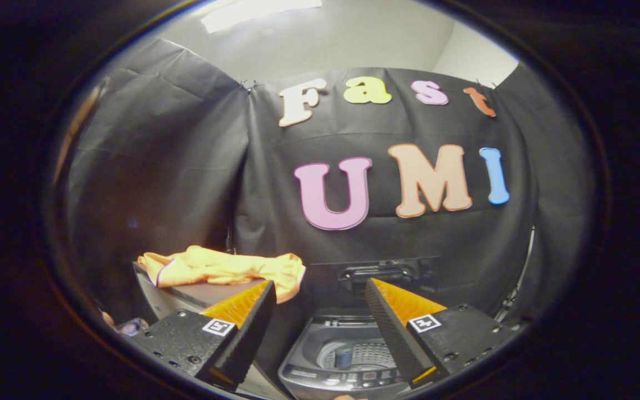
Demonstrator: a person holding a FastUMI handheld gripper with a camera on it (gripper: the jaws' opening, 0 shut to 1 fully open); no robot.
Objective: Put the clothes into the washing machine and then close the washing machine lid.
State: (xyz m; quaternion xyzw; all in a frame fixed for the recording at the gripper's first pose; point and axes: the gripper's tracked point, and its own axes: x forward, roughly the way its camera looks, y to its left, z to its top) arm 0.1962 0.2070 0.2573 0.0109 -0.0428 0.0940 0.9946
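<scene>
Orange clothes (pixel 225 268), one crumpled bundle, lie on a dark tabletop (pixel 209 293) beyond the left finger. One washing machine (pixel 348 355) sits below, between the fingers, lid (pixel 378 278) up, drum partly hidden. Gripper (pixel 320 308) fingers spread, pinching nothing. Panel markings unreadable.

The tool (pixel 320 328) hangs wide open above the open washing machine (pixel 342 355), orange clothes (pixel 225 268) lying on the surface (pixel 198 293) far left.
</scene>
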